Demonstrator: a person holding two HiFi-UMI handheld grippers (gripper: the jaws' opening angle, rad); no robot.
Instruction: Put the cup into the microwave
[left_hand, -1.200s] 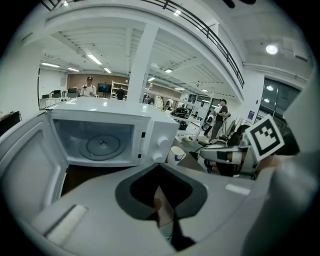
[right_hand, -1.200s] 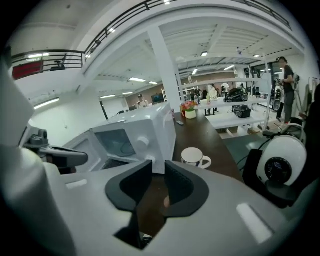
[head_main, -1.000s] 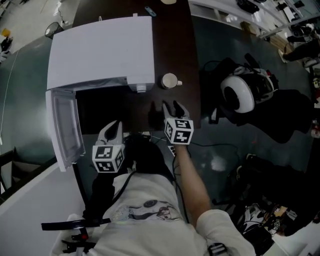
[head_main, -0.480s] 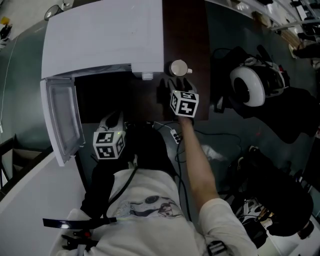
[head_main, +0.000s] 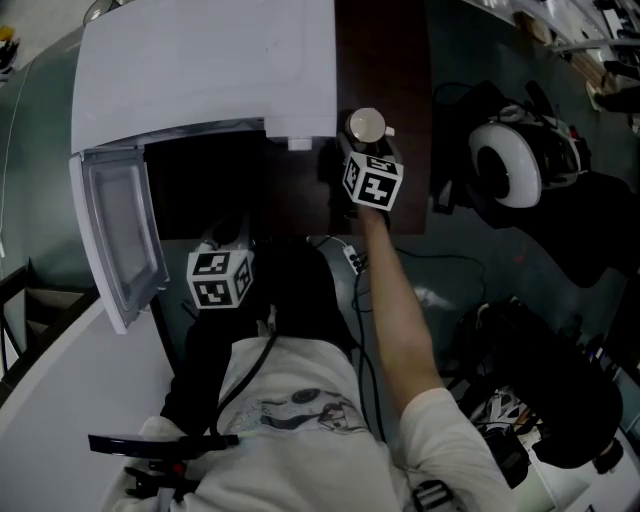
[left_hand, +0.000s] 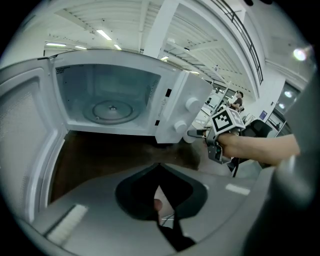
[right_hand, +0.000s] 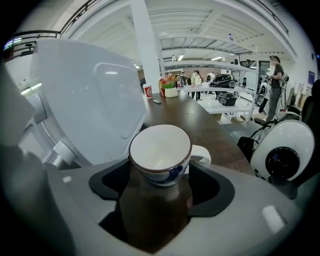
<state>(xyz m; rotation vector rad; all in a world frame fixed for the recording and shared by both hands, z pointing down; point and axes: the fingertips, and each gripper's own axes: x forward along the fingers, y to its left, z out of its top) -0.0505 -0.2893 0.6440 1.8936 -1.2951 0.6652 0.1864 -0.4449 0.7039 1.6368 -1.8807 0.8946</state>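
Observation:
A white cup (head_main: 366, 124) with a dark rim and blue marks stands upright on the dark brown table (head_main: 385, 50), just right of the white microwave (head_main: 200, 70). The microwave door (head_main: 120, 235) is swung open to the left, and the cavity with its glass turntable (left_hand: 111, 109) holds nothing. My right gripper (head_main: 352, 150) reaches the cup; in the right gripper view the cup (right_hand: 160, 150) sits between the tips of the jaws, which are opening, and the pads do not press it. My left gripper (head_main: 238, 232) hangs shut before the open cavity, holding nothing.
A white round headset (head_main: 505, 175) lies on dark gear right of the table. A red cup (right_hand: 147, 90) and a plant pot (right_hand: 171, 90) stand at the table's far end. Cables (head_main: 345, 260) trail below the table's near edge. The microwave's knobs (left_hand: 186, 115) face the cup.
My right gripper has moved up the view to the cup, and its jaws now flank it. The left gripper has sunk a little in front of the open microwave.

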